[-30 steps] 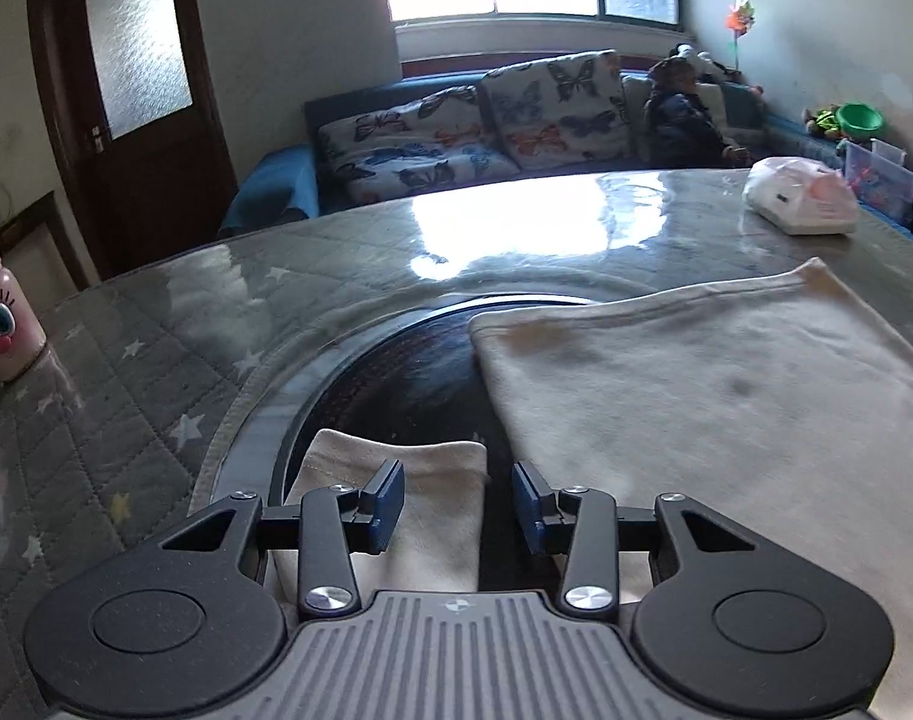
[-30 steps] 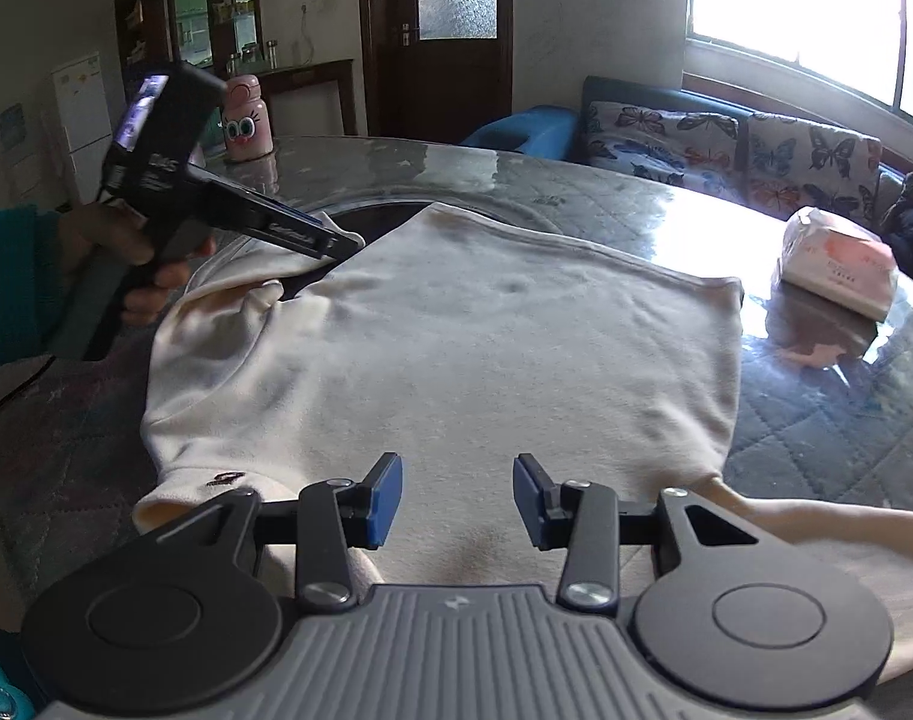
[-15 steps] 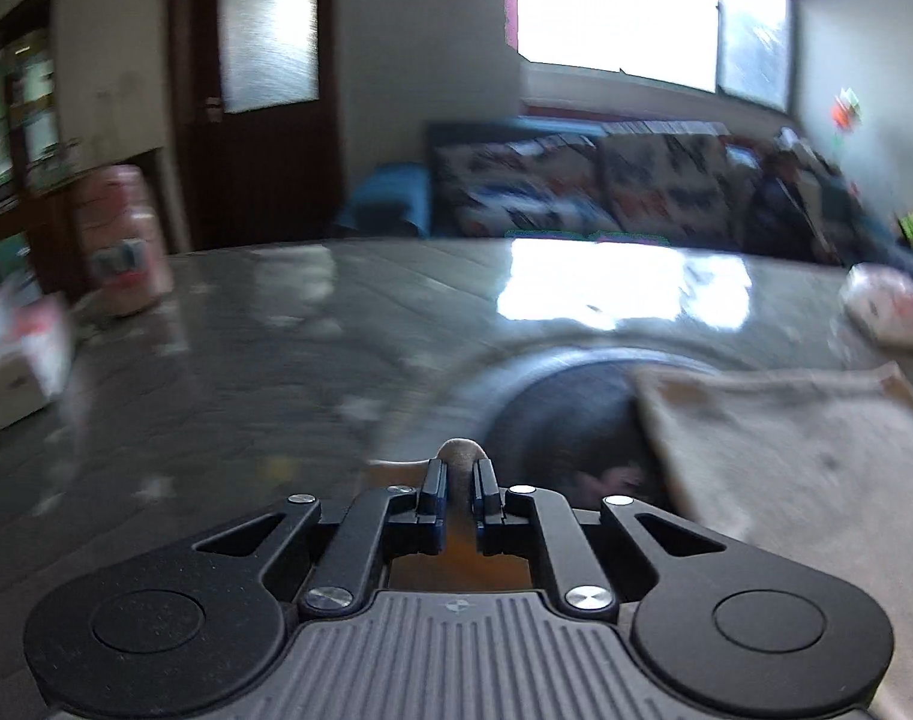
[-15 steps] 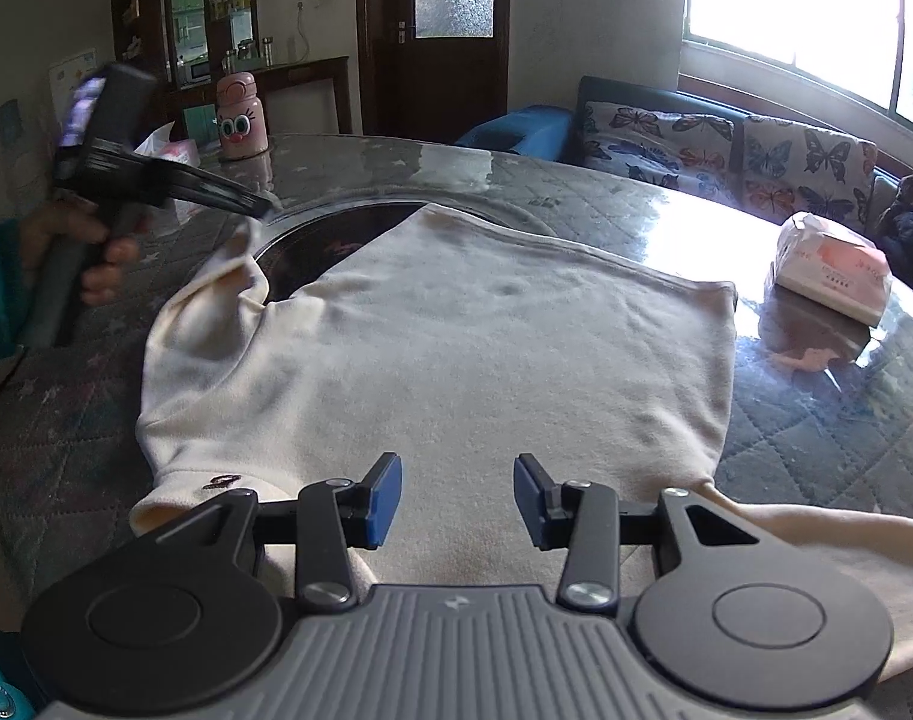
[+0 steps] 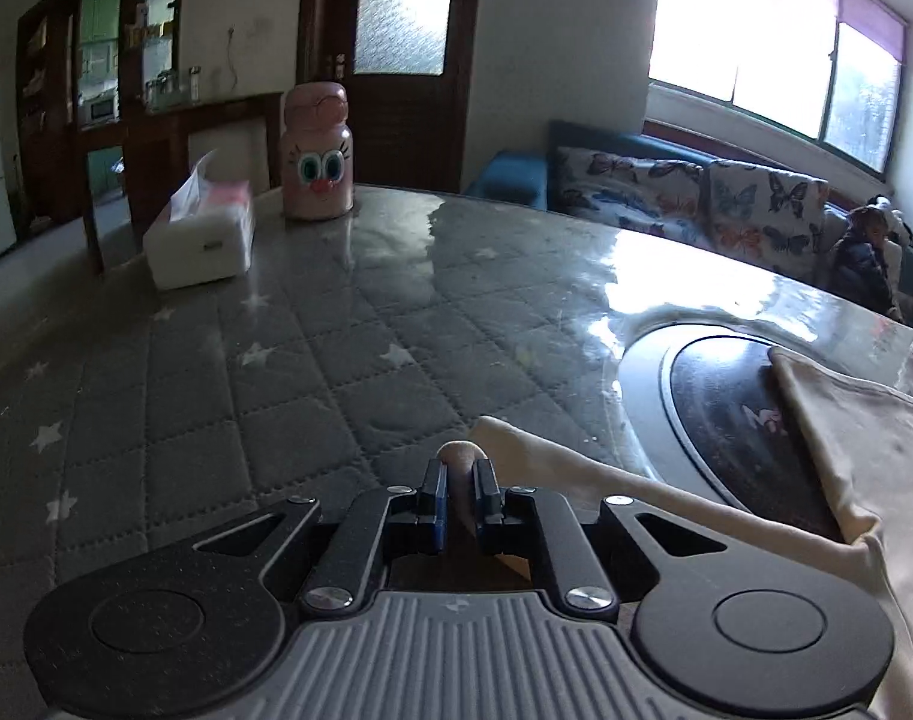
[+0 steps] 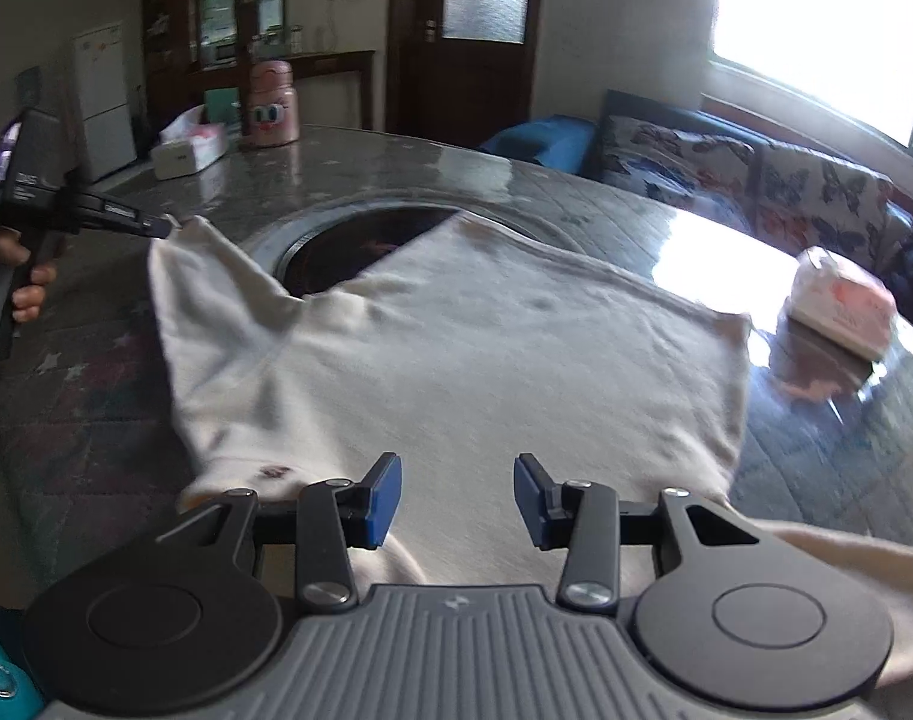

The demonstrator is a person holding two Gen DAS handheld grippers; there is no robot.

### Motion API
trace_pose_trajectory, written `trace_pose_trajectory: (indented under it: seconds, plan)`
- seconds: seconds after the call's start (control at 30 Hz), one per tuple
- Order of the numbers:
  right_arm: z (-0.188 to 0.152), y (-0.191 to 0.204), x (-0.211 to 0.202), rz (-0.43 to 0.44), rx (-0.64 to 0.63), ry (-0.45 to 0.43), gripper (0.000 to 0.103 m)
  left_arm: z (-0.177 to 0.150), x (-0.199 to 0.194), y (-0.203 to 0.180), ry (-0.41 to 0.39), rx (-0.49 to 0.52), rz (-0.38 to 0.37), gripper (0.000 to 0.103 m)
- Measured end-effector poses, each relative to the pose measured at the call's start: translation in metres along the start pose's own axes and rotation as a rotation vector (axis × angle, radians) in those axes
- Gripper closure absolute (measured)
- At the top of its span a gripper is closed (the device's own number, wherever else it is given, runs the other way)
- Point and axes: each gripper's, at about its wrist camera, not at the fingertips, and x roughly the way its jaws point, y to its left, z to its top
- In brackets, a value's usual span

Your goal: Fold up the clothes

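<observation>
Jaws on the left gripper (image 5: 457, 489) are pinching the end of one sleeve (image 6: 216, 282) and holding it out to the left side. Jaws on the right gripper (image 6: 456, 495) are spread wide with nothing in them, just above the near edge of the shirt (image 6: 486, 348).

The cream shirt lies flat on the bench (image 5: 288, 372), partly over a dark round plate (image 5: 726, 414) set into it. From the left jaws the shirt's body lies off to the right, and the sleeve runs long from the jaws toward it. So I think the sleeve would need to swing right, across the body. The left hand (image 6: 24, 282) is the nearer one for that.

I count one shirt, two grippers, two tissue packs (image 5: 201, 246) (image 6: 840, 300) and one pink bottle (image 5: 317, 153) with big eyes.
</observation>
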Motion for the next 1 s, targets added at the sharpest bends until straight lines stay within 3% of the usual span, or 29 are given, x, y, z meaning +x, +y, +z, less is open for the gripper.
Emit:
trace_pose_trajectory:
  seconds: [0.27, 0.47, 0.63, 0.83, 1.0]
  plan:
    - [0.023, 0.047, 0.023, 0.123, -0.125, -0.008, 0.061, -0.007, 0.0, 0.006, 0.003, -0.005, 0.016, 0.094]
    - [0.015, 0.075, 0.041, 0.203, -0.176, 0.041, 0.064, -0.012, 0.001, 0.012, 0.013, -0.008, 0.037, 0.094]
    - [0.005, 0.084, 0.023, 0.267, -0.212, 0.033, 0.063, -0.016, 0.008, 0.021, 0.037, -0.013, 0.072, 0.094]
    - [0.004, 0.062, -0.011, 0.244, -0.13, -0.034, 0.062, -0.017, 0.004, 0.028, 0.052, -0.025, 0.085, 0.094]
    - [-0.002, 0.032, -0.016, 0.144, -0.065, -0.018, 0.062, -0.013, -0.018, 0.001, 0.035, 0.02, -0.035, 0.093]
